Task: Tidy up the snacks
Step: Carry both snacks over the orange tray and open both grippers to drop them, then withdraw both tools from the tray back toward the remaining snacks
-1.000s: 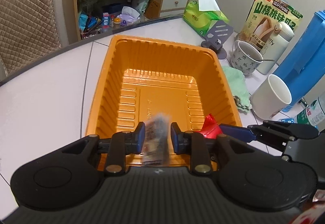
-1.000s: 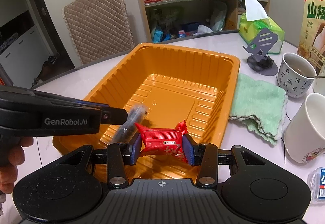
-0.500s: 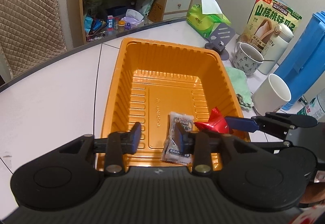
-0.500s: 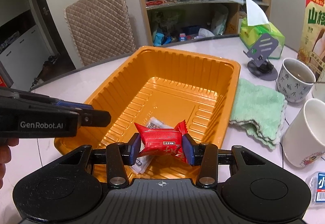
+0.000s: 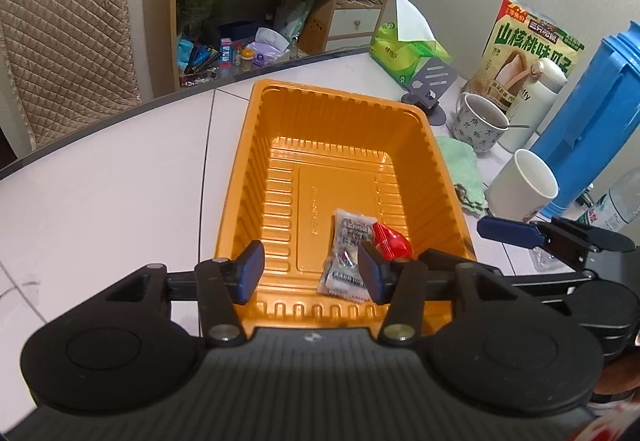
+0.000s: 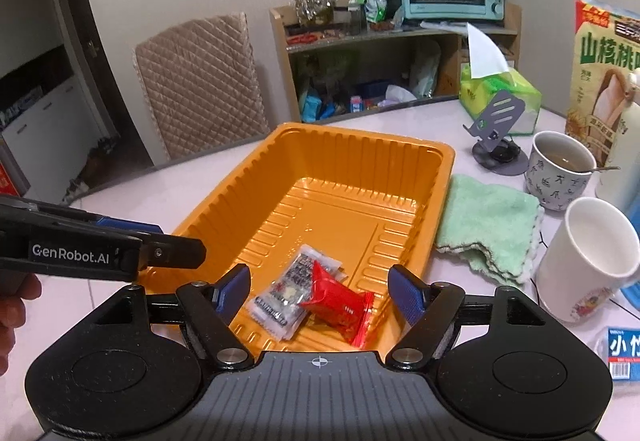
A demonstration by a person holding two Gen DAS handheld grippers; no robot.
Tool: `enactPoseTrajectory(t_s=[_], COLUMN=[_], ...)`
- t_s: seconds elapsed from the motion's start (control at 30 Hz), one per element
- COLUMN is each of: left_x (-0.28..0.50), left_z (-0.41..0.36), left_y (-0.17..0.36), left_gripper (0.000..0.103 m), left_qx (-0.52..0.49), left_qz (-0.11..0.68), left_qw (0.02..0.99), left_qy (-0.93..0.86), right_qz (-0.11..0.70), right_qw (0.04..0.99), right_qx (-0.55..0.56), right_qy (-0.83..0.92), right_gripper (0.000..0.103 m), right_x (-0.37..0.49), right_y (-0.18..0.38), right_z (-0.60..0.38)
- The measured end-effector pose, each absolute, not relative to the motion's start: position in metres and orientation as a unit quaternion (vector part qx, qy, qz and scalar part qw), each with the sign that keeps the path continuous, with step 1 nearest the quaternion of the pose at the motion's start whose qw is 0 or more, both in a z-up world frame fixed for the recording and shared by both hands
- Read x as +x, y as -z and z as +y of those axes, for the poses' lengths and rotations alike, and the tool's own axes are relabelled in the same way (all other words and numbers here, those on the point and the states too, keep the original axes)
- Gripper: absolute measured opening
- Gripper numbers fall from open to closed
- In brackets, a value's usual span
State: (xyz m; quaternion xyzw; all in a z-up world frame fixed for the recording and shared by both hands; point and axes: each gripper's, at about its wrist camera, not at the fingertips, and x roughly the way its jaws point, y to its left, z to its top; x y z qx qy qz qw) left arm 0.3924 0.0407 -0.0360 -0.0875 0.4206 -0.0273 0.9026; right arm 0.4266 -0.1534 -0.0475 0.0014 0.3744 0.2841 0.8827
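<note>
An orange plastic tray (image 5: 280, 113) (image 6: 436, 177) sits on the white table. Inside its near end lie a clear-and-white snack packet (image 5: 348, 253) (image 6: 288, 285) and a red snack packet (image 5: 394, 241) (image 6: 340, 305), the red one resting partly on the clear one. My left gripper (image 5: 311, 273) is open and empty above the tray's near rim. My right gripper (image 6: 320, 295) is open and empty, just above the two packets. The right gripper's blue finger (image 5: 508, 231) shows at the right of the left wrist view; the left gripper (image 6: 152, 253) shows at the left of the right wrist view.
A green cloth (image 6: 488, 221), a white mug (image 6: 588, 261), a patterned cup with a spoon (image 6: 560, 169), a phone stand (image 6: 500, 125), a tissue box (image 6: 496, 93), a snack box (image 6: 604, 73) and a blue jug (image 5: 592, 113) crowd the tray's right side. A blue-labelled pack (image 6: 624, 353) lies near right.
My left gripper opened and dropped the clear packet into the tray. Then my right gripper opened and the red packet fell onto it. Both grippers pulled back slightly.
</note>
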Motion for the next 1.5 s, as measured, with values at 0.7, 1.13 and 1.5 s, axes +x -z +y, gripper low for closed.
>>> enactPoseTrajectory(t_s=[0.7, 1.13, 1.5], left_x=[0.260, 0.183, 0.133], left_z=[0.039, 0.029, 0.021], left_y=[0.011, 0.012, 0.021], left_gripper=[0.053, 0.053, 0.053], left_qx=[-0.097, -0.099, -0.100], left_qz=[0.405, 0.411, 0.417], left_qw=[0.909, 0.906, 0.903], left_qy=[-0.010, -0.018, -0.024], right_qz=[0.384, 0.403, 0.421], right_qw=[0.875, 0.862, 0.850], right_qx=[0.063, 0.043, 0.032], right_qy=[-0.288, -0.306, -0.314], right_gripper=[0.076, 0.076, 0.076], right_x=[0.337, 0.260, 0.216], right_y=[0.011, 0.015, 0.029], right_z=[-0.199, -0.203, -0.206])
